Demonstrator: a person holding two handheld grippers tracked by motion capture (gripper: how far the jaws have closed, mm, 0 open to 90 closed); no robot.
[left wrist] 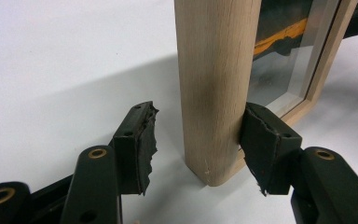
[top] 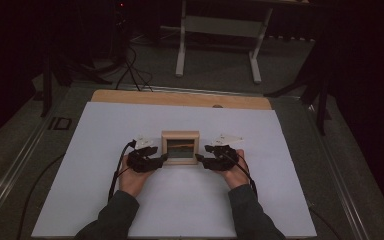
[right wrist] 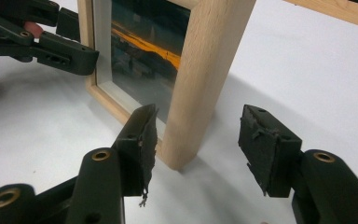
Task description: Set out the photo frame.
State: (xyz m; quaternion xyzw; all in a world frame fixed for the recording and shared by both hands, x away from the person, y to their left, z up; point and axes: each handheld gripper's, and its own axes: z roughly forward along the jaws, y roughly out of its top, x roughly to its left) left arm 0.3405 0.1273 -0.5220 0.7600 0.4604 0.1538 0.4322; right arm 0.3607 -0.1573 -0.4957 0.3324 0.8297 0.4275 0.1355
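Observation:
A small light-wood picture frame (top: 180,147) stands upright on the white sheet (top: 180,200), with a dark picture crossed by an orange streak behind glass. My left gripper (top: 161,159) is at the frame's left edge; in the left gripper view its jaws stand open around the wooden side post (left wrist: 214,88), the right pad (left wrist: 261,140) touching the wood, the left pad (left wrist: 140,140) apart from it. My right gripper (top: 200,159) is at the frame's right edge, open around the other post (right wrist: 205,84), with its left pad (right wrist: 140,140) in front of the glass side.
The white sheet lies on a wooden table whose far edge (top: 180,98) shows bare. Beyond it stand a white table stand (top: 217,45), cables (top: 132,70) and dark equipment on the floor.

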